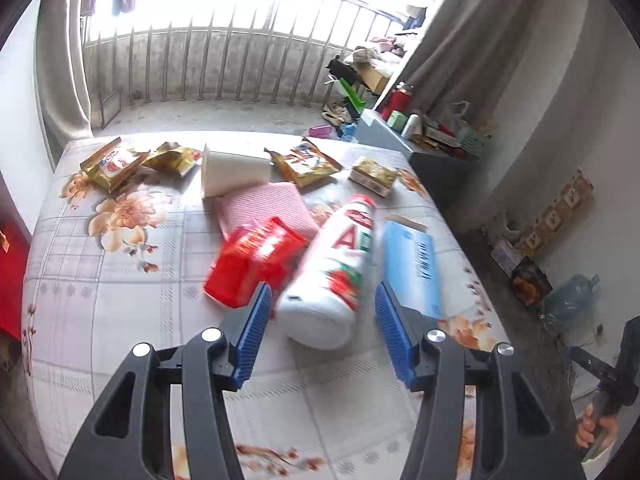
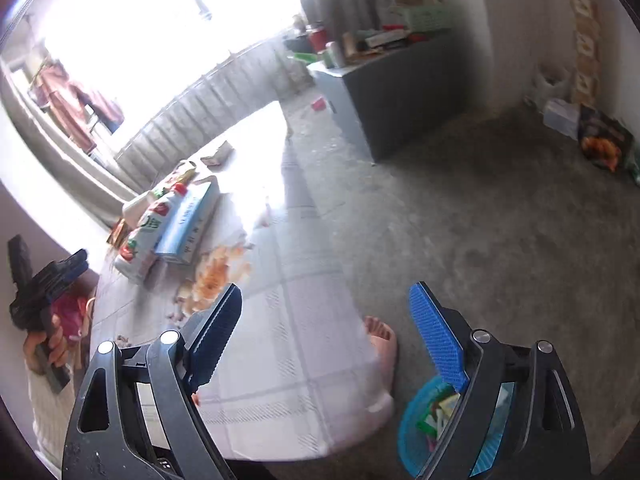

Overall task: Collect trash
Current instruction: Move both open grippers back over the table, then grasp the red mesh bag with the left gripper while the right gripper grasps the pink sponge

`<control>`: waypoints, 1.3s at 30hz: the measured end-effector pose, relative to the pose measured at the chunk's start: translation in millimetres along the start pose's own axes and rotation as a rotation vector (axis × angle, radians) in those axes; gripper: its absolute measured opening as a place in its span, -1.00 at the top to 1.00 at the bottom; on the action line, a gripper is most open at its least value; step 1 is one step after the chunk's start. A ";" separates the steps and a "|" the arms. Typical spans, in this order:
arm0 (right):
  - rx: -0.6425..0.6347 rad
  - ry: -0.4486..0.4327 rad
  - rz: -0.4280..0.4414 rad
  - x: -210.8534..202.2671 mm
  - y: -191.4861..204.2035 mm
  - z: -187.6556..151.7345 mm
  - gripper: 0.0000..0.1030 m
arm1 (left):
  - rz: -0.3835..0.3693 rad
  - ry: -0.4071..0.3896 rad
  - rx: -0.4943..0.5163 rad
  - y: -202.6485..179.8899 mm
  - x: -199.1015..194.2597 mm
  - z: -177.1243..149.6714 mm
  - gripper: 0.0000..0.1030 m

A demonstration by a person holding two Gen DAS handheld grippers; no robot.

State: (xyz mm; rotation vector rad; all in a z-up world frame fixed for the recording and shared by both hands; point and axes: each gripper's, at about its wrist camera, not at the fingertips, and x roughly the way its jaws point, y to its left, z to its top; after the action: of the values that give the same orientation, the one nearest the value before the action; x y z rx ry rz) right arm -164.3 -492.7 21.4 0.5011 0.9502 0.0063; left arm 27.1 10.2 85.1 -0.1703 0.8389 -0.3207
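Trash lies on a floral tablecloth (image 1: 100,300). A white bottle with red label (image 1: 336,268) lies on its side, just ahead of my open left gripper (image 1: 322,296), its base between the blue pads. A red packet (image 1: 252,260) lies to its left, a light blue box (image 1: 412,264) to its right. Farther back are gold snack wrappers (image 1: 112,164), a white cup (image 1: 232,172) on its side, a pink cloth (image 1: 268,208) and a small gold box (image 1: 374,174). My right gripper (image 2: 326,312) is open and empty, above the table's near edge. The bottle (image 2: 146,232) and blue box (image 2: 188,224) show at its left.
A blue bin (image 2: 428,428) with scraps in it stands on the concrete floor under my right gripper. A bare foot (image 2: 380,344) is by the table edge. A grey cabinet (image 2: 396,96) with clutter stands behind. A balcony railing (image 1: 224,64) lies beyond the table.
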 end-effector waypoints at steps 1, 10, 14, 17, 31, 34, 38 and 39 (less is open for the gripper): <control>-0.034 0.006 0.025 10.1 17.7 12.7 -0.59 | 0.002 0.001 0.000 13.9 12.5 7.5 -0.02; -0.412 0.028 0.108 104.4 186.4 104.5 -0.67 | -0.015 0.165 0.021 55.3 102.6 19.5 -0.24; -0.504 0.111 0.114 148.7 238.9 123.4 -0.69 | -0.051 0.195 0.053 52.2 100.1 12.0 0.00; -0.583 0.217 0.147 187.0 272.7 123.8 -0.71 | -0.052 0.214 0.043 55.5 93.4 2.2 0.32; -0.621 0.569 -0.002 314.5 358.0 95.3 -0.78 | -0.065 0.157 -0.127 110.1 20.1 -48.2 0.58; -0.555 0.616 0.023 321.7 360.8 94.7 -0.81 | -0.073 0.147 -0.129 114.1 15.1 -53.2 0.58; -0.600 0.610 -0.082 335.9 368.5 82.7 -0.87 | -0.088 0.127 -0.138 117.4 11.1 -54.5 0.58; -0.616 0.600 -0.095 336.9 371.3 79.4 -0.88 | -0.096 0.121 -0.141 117.0 9.0 -55.5 0.58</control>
State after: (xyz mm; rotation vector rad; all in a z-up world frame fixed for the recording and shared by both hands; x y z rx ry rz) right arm 174.7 -121.6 -49.0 -0.1360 1.4831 0.3704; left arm 15.7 115.7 10.3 -0.3255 0.9757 -0.3648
